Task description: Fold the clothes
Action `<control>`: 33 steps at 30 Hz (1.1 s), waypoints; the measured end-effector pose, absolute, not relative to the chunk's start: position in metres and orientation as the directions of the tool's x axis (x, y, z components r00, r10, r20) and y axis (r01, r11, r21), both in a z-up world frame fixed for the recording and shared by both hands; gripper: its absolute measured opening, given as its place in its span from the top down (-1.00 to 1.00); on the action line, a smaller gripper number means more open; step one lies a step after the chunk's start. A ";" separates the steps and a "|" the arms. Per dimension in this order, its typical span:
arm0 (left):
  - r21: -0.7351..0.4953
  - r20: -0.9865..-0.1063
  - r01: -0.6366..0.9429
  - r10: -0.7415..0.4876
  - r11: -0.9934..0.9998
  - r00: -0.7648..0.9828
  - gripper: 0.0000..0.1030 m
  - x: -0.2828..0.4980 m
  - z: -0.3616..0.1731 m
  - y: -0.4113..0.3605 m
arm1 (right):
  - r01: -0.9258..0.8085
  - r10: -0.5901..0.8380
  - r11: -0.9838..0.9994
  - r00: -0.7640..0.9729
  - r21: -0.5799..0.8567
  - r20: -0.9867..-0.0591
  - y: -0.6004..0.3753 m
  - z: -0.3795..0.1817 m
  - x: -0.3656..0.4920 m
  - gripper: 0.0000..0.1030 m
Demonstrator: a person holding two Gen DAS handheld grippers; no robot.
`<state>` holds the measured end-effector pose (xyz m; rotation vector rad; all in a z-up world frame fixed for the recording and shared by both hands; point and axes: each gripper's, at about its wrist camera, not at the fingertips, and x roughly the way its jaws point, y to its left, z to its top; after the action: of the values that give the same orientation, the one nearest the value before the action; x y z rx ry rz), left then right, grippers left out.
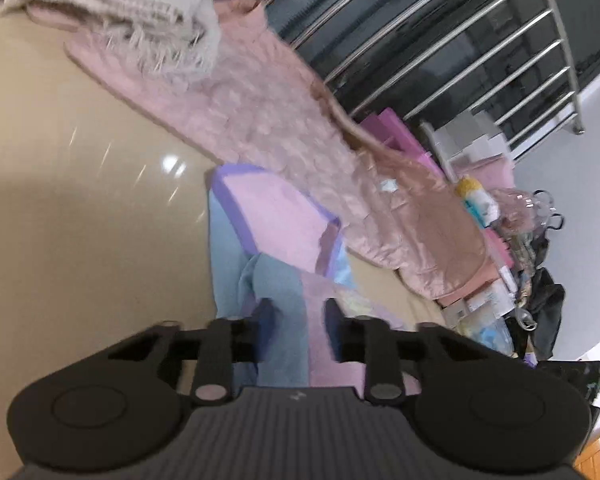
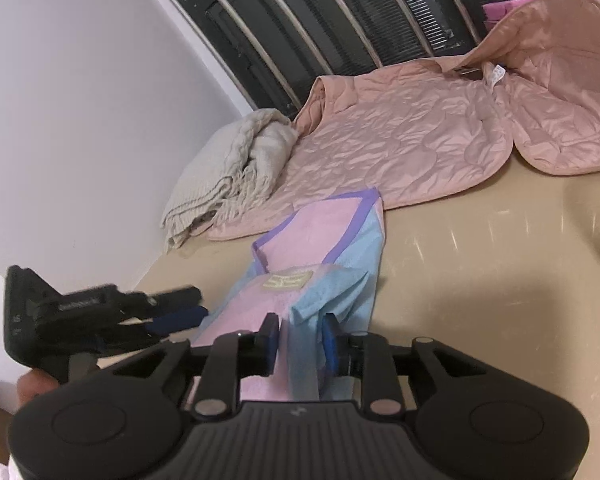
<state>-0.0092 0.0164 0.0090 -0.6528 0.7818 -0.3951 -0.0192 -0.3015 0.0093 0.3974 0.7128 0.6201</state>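
Small pink-and-blue garment (image 2: 316,256), purple-trimmed, lies on the beige table (image 2: 480,280), stretching away from both sets of jaws toward the quilted pink jacket (image 2: 400,144) and the fringed cream scarf (image 2: 224,176) beyond. Right gripper (image 2: 300,338): jaws narrowly parted, a raised fold of blue cloth standing between the pads; pads look apart from it rather than pinching, so no firm hold as I read it. Left gripper (image 1: 296,320): jaws likewise a little open, the garment's near end lying between and under the fingers, nothing clamped. In the right wrist view the left gripper (image 2: 188,304) sits just left of the garment's near edge. Judgement: step in hand is taking the near hem at two corners. To do it well, catch only the top layers, close both grips level with each other, lift low, carry the hem straight away toward the purple trim, keep edges aligned, and stop short of the jacket.
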 end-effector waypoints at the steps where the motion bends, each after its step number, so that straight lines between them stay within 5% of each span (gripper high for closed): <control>1: -0.671 -0.523 0.082 -0.549 0.737 0.652 0.73 -0.007 0.007 0.015 | -0.386 0.645 0.753 0.592 0.533 -0.483 -0.301 0.010 -0.018 0.55; 4: -0.685 -0.512 0.072 -0.549 0.725 0.660 0.98 -0.006 0.004 0.017 | -0.365 0.633 0.761 0.595 0.536 -0.495 -0.297 0.006 -0.009 0.55; 7: -0.704 -0.486 0.072 -0.552 0.707 0.677 1.00 -0.010 0.003 0.020 | -0.341 0.630 0.760 0.594 0.553 -0.500 -0.295 0.001 0.000 0.58; 9: -0.700 -0.475 0.078 -0.545 0.709 0.691 1.00 -0.017 0.006 0.022 | -0.337 0.640 0.750 0.586 0.569 -0.497 -0.293 -0.003 0.003 0.91; 19: -0.677 -0.462 0.077 -0.505 0.732 0.729 0.99 -0.052 0.011 0.026 | -0.384 0.648 0.750 0.592 0.539 -0.479 -0.285 0.009 -0.007 0.93; 22: -0.629 -0.521 0.028 -0.447 0.777 0.727 0.86 -0.047 0.002 0.023 | -0.363 0.577 0.814 0.602 0.454 -0.552 -0.275 0.005 -0.005 0.89; 26: -0.620 -0.477 0.096 -0.471 0.779 0.742 0.74 -0.066 0.014 0.022 | -0.350 0.471 0.882 0.672 0.315 -0.571 -0.271 0.011 -0.023 0.73; 28: -0.588 -0.468 0.135 -0.472 0.798 0.748 0.42 -0.077 0.020 0.015 | -0.391 0.486 0.874 0.693 0.289 -0.532 -0.275 0.020 -0.038 0.73; 30: -0.536 -0.490 0.164 -0.464 0.828 0.738 0.44 -0.083 0.021 0.001 | -0.429 0.522 0.853 0.678 0.299 -0.517 -0.276 0.023 -0.046 0.73; 33: -0.485 -0.548 0.152 -0.434 0.861 0.715 0.83 -0.085 0.009 -0.011 | -0.419 0.515 0.856 0.651 0.302 -0.557 -0.272 0.007 -0.047 0.78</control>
<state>-0.0854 -0.0107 0.0085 -0.4290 0.7047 -0.3356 -0.0468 -0.2717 0.0066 0.1508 0.6782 0.5325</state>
